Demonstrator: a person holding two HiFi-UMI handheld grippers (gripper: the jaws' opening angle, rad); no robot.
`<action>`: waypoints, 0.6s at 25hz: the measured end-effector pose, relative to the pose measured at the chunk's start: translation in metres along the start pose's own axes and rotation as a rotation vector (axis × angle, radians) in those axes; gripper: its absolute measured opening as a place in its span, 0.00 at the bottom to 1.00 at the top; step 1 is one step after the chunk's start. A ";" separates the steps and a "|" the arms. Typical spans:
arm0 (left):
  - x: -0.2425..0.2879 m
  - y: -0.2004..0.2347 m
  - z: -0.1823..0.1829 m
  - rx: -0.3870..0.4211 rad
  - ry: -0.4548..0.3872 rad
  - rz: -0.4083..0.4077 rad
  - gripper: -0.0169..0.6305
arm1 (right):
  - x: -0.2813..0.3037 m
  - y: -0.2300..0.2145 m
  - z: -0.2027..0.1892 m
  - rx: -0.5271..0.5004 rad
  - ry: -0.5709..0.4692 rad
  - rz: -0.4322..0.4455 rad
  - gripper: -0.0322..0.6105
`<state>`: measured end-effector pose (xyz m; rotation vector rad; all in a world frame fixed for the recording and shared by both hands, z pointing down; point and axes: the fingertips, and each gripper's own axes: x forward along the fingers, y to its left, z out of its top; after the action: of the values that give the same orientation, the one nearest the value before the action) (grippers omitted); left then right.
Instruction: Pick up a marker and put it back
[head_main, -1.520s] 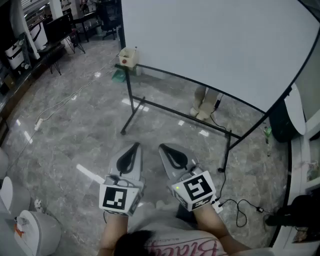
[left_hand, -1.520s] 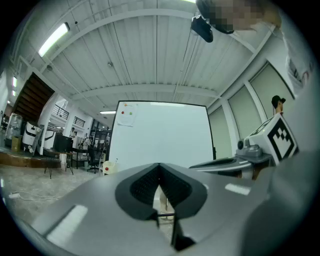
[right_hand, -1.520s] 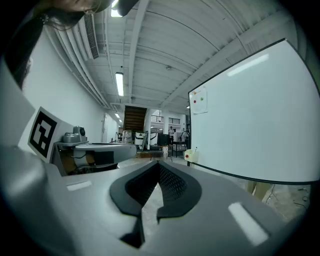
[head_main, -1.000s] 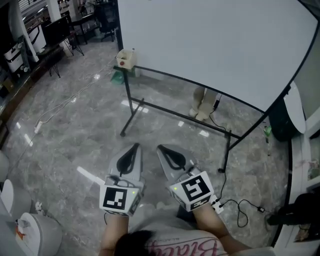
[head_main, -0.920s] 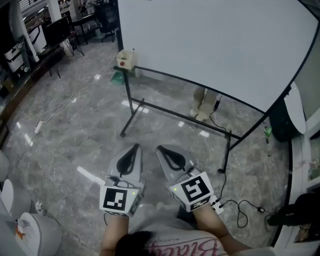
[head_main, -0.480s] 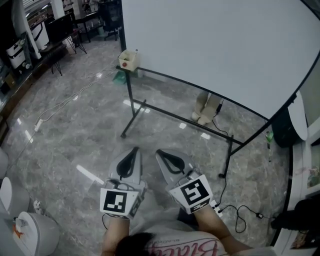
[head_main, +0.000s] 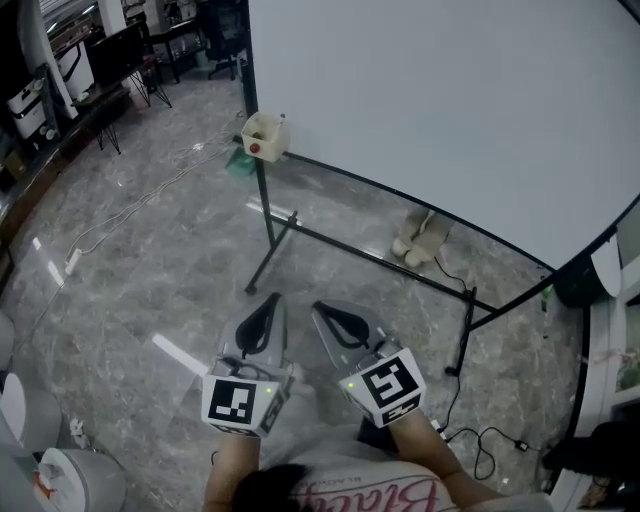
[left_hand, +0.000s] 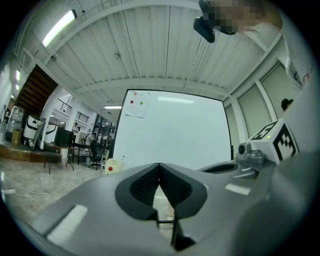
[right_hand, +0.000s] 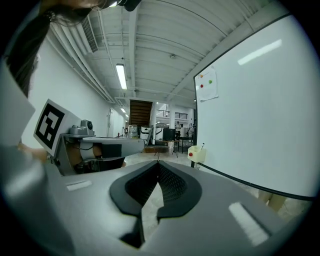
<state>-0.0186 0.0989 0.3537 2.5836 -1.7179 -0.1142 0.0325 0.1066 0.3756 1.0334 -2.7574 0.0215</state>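
A cream marker holder (head_main: 262, 136) with a red dot hangs at the left end of the whiteboard (head_main: 450, 100); a marker tip sticks up out of it. In the head view my left gripper (head_main: 269, 297) and right gripper (head_main: 321, 306) are held side by side low over the floor, well short of the board. Both are shut with nothing between their jaws. The left gripper view has its jaws (left_hand: 159, 165) closed, the holder (left_hand: 114, 165) small at the left. From the right gripper (right_hand: 158, 164) the holder (right_hand: 197, 153) appears ahead at the board's edge.
The whiteboard's black stand (head_main: 270, 250) and crossbar (head_main: 380, 260) stand between me and the board. A pair of light slippers (head_main: 420, 238) lies under it. Cables (head_main: 120, 210) run over the grey stone floor, and desks and chairs (head_main: 110, 60) fill the far left.
The head view has shifted, so the board and holder now sit lower and further right in the picture. Both grippers stay shut and side by side.
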 end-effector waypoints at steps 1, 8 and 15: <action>0.009 0.007 0.002 0.000 -0.007 -0.007 0.03 | 0.010 -0.006 0.002 0.001 0.000 -0.004 0.05; 0.073 0.059 0.002 -0.008 0.059 -0.047 0.03 | 0.083 -0.045 0.020 -0.004 0.000 -0.019 0.05; 0.123 0.093 0.015 -0.029 -0.005 -0.088 0.03 | 0.136 -0.078 0.033 0.009 0.003 -0.047 0.05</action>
<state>-0.0576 -0.0504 0.3401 2.6402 -1.5915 -0.1475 -0.0223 -0.0435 0.3642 1.0986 -2.7319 0.0286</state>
